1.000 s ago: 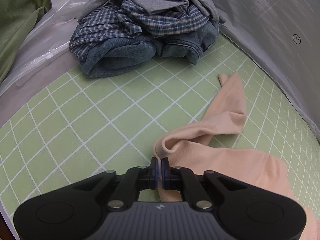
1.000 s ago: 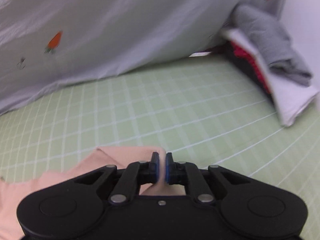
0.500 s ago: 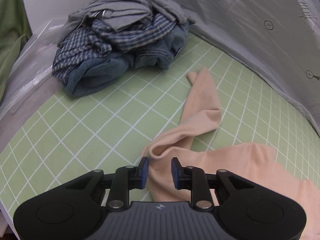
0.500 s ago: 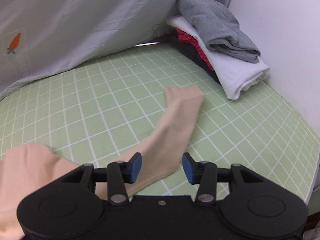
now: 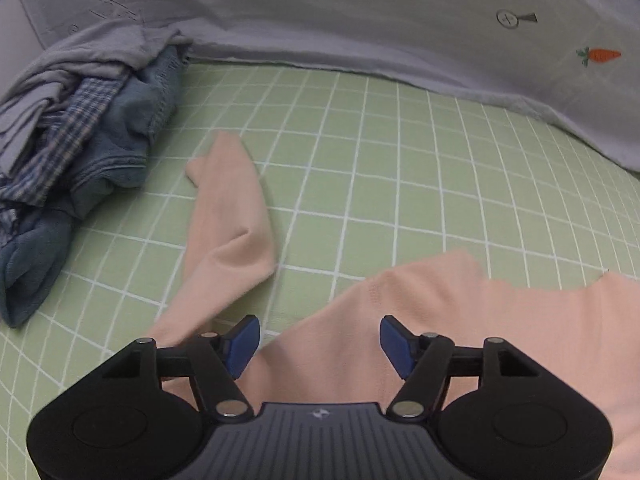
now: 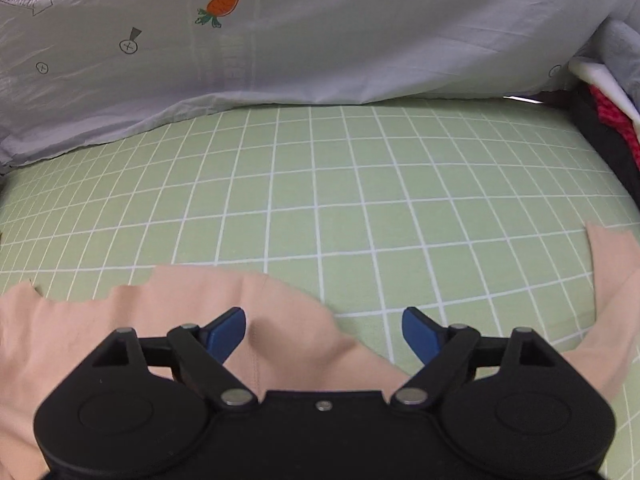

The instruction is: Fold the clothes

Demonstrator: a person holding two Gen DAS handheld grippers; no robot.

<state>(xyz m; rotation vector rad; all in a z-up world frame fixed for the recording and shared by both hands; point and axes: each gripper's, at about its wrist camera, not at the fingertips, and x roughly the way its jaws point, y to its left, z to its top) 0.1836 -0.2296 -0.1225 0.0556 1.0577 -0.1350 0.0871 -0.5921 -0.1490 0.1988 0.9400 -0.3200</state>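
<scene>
Both my grippers spread wide over the peach garment, gripping nothing

My left gripper (image 5: pixel 319 340) and right gripper (image 6: pixel 323 330) each hang with jaws apart above the peach garment (image 5: pixel 460 320), which lies flat on the green grid mat (image 5: pixel 400 184); one sleeve (image 5: pixel 230 216) stretches toward the pile of unfolded clothes (image 5: pixel 72 136), with the grey carrot-print sheet (image 6: pixel 320 40) behind
</scene>
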